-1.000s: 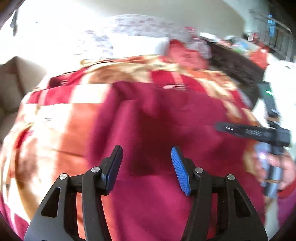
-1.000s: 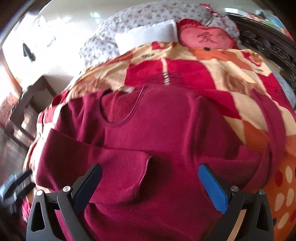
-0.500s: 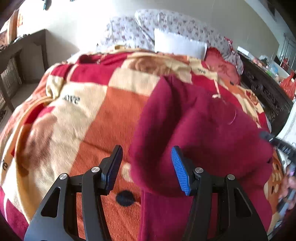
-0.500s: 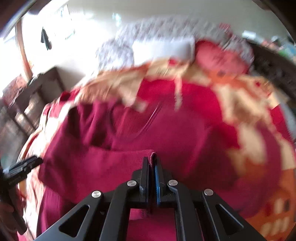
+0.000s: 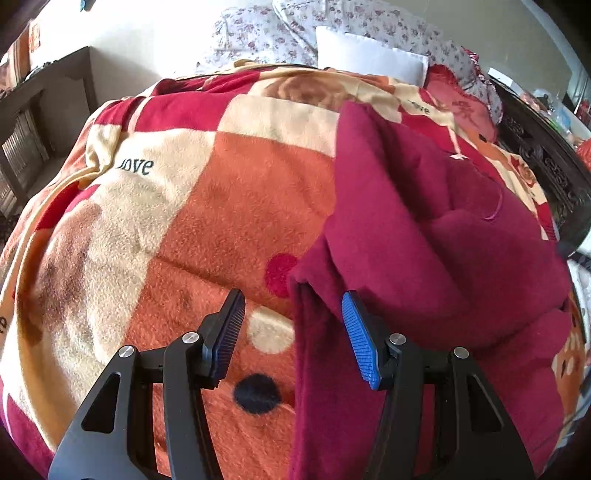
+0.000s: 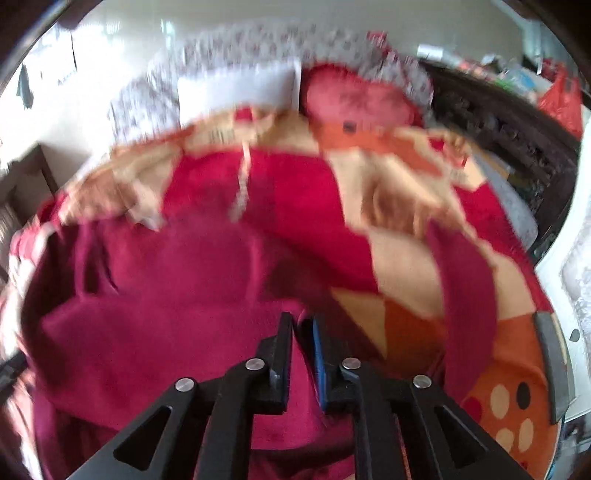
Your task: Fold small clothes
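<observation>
A dark red fleece top (image 5: 424, 236) lies on a patterned orange, cream and red blanket (image 5: 192, 206) on a bed. In the left wrist view its left side is folded over the body, and the folded edge lies between the fingers of my open left gripper (image 5: 291, 325). In the blurred right wrist view my right gripper (image 6: 301, 332) is shut on a fold of the red top (image 6: 177, 295). One sleeve (image 6: 465, 280) lies stretched out on the blanket at the right.
A white pillow (image 5: 369, 59), a red cushion (image 5: 461, 103) and a floral quilt (image 5: 280, 29) lie at the head of the bed. A dark carved bed frame (image 5: 546, 173) runs along the right. Dark wooden furniture (image 5: 26, 129) stands at the left.
My right gripper closed on the top's fabric and has moved it toward the right. My left gripper stayed open and swung left to the top's folded edge.
</observation>
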The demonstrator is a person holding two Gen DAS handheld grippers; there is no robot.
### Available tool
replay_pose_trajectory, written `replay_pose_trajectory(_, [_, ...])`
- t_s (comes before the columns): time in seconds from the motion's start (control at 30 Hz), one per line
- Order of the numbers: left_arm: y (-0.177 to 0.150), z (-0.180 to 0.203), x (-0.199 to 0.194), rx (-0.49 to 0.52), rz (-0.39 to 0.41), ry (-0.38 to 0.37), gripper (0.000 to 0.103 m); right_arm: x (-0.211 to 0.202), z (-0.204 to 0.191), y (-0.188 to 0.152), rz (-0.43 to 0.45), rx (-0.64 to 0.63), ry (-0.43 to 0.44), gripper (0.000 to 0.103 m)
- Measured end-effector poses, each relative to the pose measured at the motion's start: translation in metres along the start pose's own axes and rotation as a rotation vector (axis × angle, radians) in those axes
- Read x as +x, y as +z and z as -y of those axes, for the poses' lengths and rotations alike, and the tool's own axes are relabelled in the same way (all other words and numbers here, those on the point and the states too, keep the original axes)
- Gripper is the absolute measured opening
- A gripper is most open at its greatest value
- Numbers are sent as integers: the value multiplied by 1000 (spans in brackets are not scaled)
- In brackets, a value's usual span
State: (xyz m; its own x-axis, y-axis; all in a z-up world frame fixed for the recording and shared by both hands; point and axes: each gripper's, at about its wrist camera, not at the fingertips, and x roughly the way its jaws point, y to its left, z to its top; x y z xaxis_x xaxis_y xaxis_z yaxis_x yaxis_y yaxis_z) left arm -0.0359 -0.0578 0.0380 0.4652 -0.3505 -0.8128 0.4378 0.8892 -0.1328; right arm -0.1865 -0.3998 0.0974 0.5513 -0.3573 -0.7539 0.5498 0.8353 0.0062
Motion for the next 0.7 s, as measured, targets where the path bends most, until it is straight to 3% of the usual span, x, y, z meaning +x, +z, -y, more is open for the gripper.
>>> replay_pose_trajectory(0.07, [2,-4,2,-11,9,8,55,-20,-14,8,76,-3,73,44])
replay_pose_trajectory(0.1, [2,-6,3,-17,15,19,55,-26,-28,11,101,-22,164,61])
replay_pose_trajectory(0.13, [3,-9,6,-23,16,34,55,-27,-42,15,102,-45,234,65])
replay_pose_trajectory(0.17, [4,-11,11,-31,4,44,55,-26,-65,18,75,-100,360,65])
replay_pose_trajectory(0.23, [3,-15,19,-47,-26,30,55,-16,-106,19,6,-189,465,65])
replay_pose_trajectory(0.4, [1,-16,20,-53,-12,26,57,9,-184,29,7,-353,542,63])
replay_pose_trajectory(0.5, [-1,-19,20,-68,-3,13,58,37,-210,37,-44,-350,601,53])
replay_pose_trajectory(0.63, [-1,-19,21,-70,0,8,59,64,-235,38,-100,-355,698,51])
replay_pose_trajectory(0.7, [-4,-19,21,-72,5,5,60,76,-247,37,-118,-372,699,48])
